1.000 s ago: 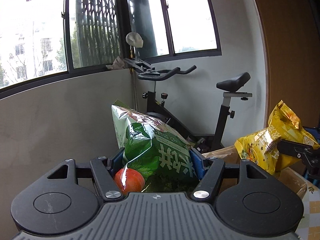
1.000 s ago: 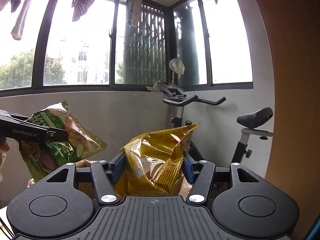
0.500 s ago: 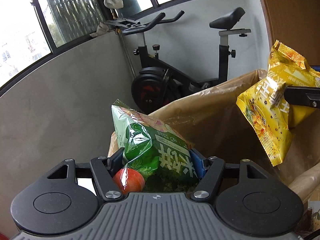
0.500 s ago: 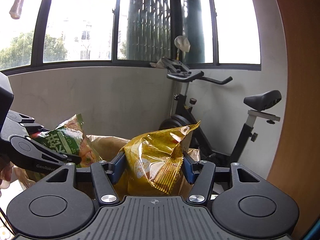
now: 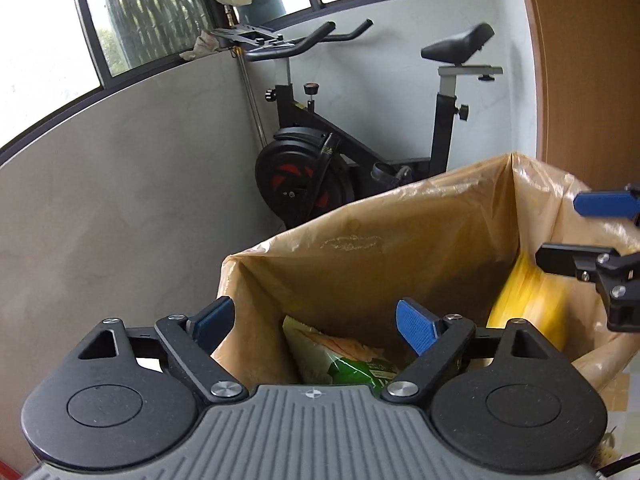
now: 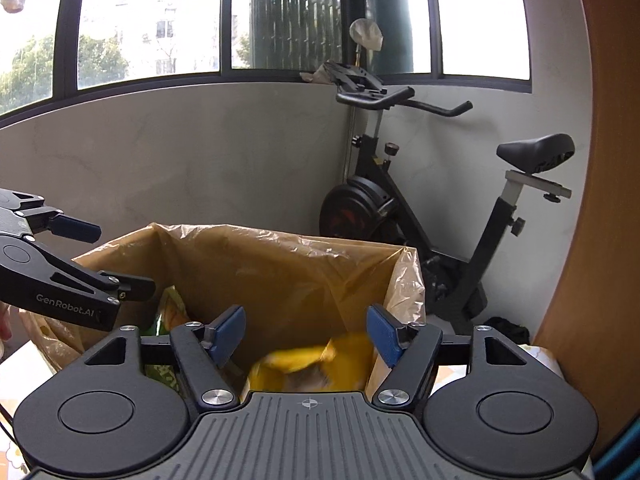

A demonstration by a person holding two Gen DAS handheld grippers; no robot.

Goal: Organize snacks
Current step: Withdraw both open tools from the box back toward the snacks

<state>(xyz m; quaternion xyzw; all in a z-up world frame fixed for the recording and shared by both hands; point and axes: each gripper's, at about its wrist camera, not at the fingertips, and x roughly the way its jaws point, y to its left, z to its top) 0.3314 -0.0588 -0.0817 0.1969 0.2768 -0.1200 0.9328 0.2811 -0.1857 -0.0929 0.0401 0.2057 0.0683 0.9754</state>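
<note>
Left gripper (image 5: 314,320) jaws opening, nothing between them, over the tan plastic-lined box (image 5: 360,236), green snack bag (image 5: 340,360) inside, lower part hidden, right gripper (image 6: 306,330) opening, empty, blurred yellow snack bag (image 6: 316,364) below.

My left gripper (image 5: 316,322): matt black plastic arms, ribbed grey housing, blue textured pads, shiny metal pivot screws. Right gripper (image 6: 306,330) same build. Bin liner (image 5: 360,240) is thin tan plastic film, crinkled, slightly glossy. Green snack bag (image 5: 344,364) at 6 o'clock is glossy foil-like; yellow bag (image 6: 316,364) glossy, blurred. Wall (image 5: 120,200) is matt grey plaster.
</note>
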